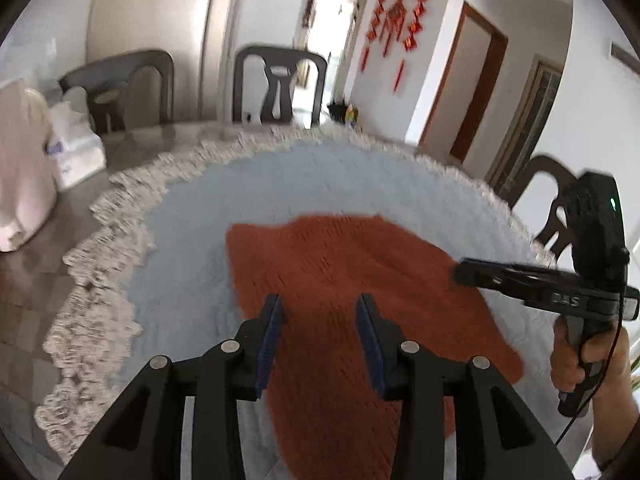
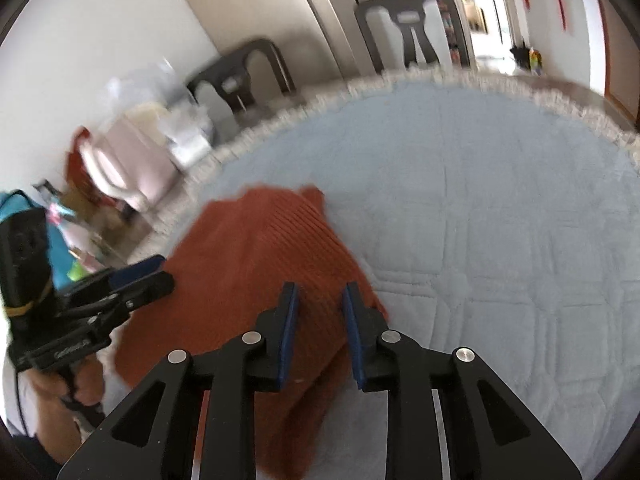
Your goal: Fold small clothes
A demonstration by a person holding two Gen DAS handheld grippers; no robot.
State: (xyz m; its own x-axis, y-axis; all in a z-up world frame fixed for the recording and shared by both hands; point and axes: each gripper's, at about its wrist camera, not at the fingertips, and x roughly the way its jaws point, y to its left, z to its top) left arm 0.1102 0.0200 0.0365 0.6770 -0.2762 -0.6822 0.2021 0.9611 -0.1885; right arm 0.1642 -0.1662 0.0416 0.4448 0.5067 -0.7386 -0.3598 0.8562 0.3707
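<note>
A rust-orange knitted garment (image 1: 340,280) lies spread on a pale blue quilted cloth (image 1: 192,240) covering the worktop, toward its near edge. The left hand-held gripper (image 1: 320,320) hovers above it, jaws apart and empty. The right hand-held gripper (image 2: 318,316) likewise gapes, empty. Best next: pinch matching near corners together, lifting evenly.

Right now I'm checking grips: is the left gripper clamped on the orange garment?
No. The left gripper has its fingers spread apart above the orange garment, nothing pinched between them.
</note>
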